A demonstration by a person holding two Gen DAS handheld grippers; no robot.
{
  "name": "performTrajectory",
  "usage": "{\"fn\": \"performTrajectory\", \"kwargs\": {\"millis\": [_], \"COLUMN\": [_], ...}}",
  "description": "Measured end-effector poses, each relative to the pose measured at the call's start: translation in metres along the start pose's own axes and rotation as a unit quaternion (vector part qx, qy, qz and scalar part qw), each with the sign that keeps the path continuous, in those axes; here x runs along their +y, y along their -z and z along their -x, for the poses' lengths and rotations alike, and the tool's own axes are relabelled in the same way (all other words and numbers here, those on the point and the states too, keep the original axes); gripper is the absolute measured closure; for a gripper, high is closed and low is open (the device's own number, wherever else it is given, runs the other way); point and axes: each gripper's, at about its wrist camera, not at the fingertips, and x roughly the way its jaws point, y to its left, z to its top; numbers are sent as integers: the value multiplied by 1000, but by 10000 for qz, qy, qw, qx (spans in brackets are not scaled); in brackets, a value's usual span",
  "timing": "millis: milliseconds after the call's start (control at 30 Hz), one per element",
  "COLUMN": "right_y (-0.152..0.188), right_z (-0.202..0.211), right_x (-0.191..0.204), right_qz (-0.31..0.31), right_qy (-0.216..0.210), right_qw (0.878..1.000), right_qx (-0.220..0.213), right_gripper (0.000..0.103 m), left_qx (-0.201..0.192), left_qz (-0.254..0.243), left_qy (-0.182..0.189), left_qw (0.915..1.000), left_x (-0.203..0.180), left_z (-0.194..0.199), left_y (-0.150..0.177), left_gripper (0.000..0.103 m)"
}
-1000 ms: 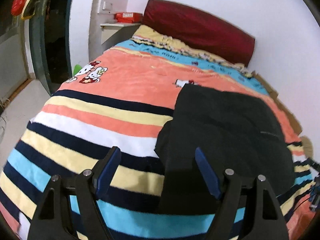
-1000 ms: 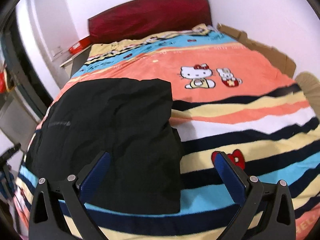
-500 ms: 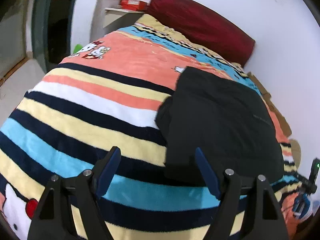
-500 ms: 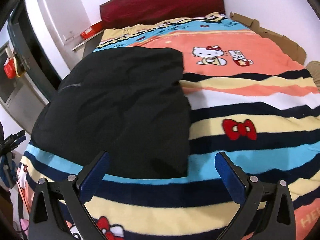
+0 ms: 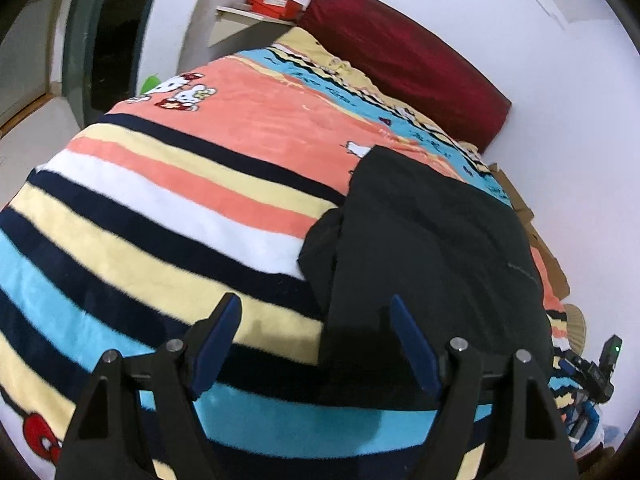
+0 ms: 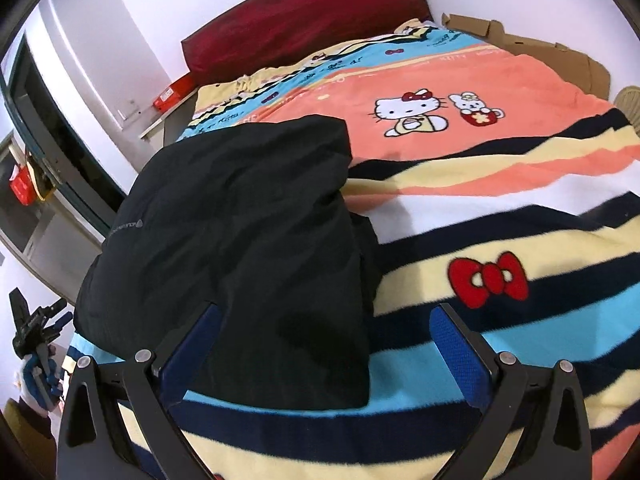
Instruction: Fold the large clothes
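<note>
A large black garment lies folded in a rough rectangle on the striped blanket; it also shows in the right wrist view. My left gripper is open and empty, hovering over the garment's near left edge. My right gripper is open and empty, its left finger over the garment's near edge, its right finger over the blanket. The other gripper shows small at the edge of each view.
The bed carries a striped Hello Kitty blanket with a dark red headboard against the wall. A shelf with a red box stands beside the bed. Cardboard lies along the far bedside.
Both grippers rose and tilted down over half a second, then dropped back toward the garment's near edge. The garment has not moved. Both jaws stayed open.
</note>
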Motion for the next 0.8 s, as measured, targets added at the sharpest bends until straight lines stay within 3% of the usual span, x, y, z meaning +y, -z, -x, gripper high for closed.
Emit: {"fn": "performTrajectory", "kwargs": {"millis": [233, 367, 567, 800], "right_y": [-11, -22, -32, -25], "right_z": [-17, -31, -80, -122], "right_x": [8, 7, -6, -23], "right_qz": [28, -159, -641, -1172], "right_qy": [-46, -260, -317, -1003], "right_qw": [10000, 9995, 9945, 9787], "right_qx": [12, 110, 761, 1356], "right_gripper": [0, 0, 0, 1], "left_qx": [90, 383, 942, 1292], "left_qz": [-185, -199, -188, 82], "left_qy": [127, 475, 482, 745], "left_qw": [9997, 9979, 9942, 9888], "left_x": [-16, -25, -30, -16], "left_z": [-15, -37, -86, -131], "left_y": [-12, -26, -30, -19], "left_gripper": [27, 27, 27, 6]}}
